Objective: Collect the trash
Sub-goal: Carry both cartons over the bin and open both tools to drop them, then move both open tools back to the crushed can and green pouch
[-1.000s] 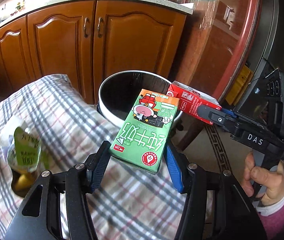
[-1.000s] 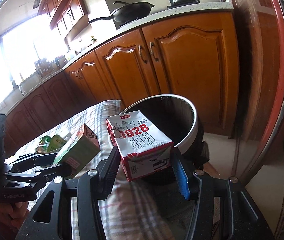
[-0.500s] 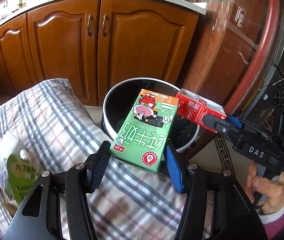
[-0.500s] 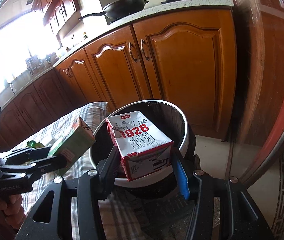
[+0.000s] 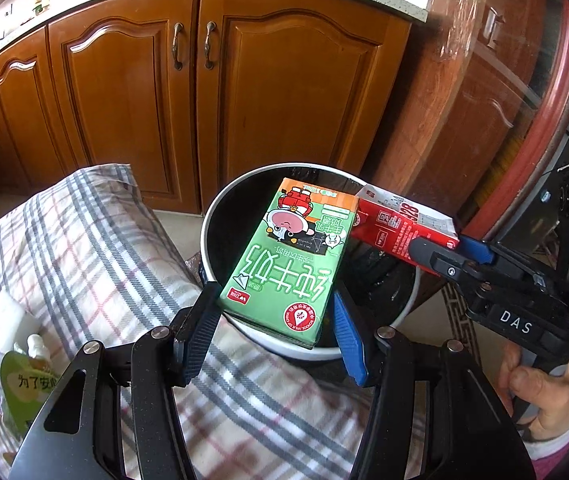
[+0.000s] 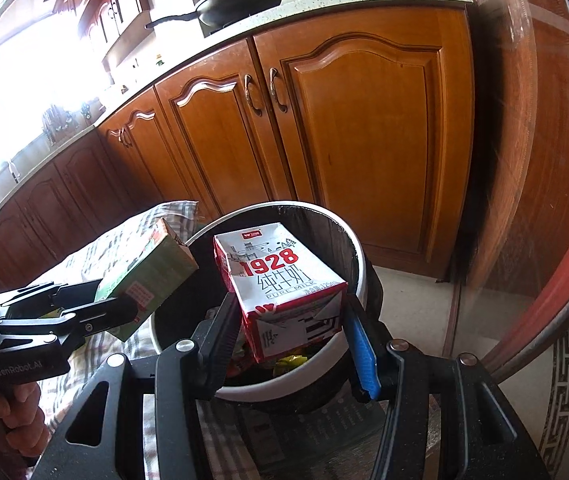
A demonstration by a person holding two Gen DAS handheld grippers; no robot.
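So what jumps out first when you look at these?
Two milk cartons held over the round trash bin: the green milk carton in the left gripper, the red-and-white 1928 milk carton in the right gripper. Behind stand orange-brown wooden cabinets.

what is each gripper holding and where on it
Left gripper clamps the green milk carton at its lower side edges; right gripper clamps the red 1928 milk carton likewise.
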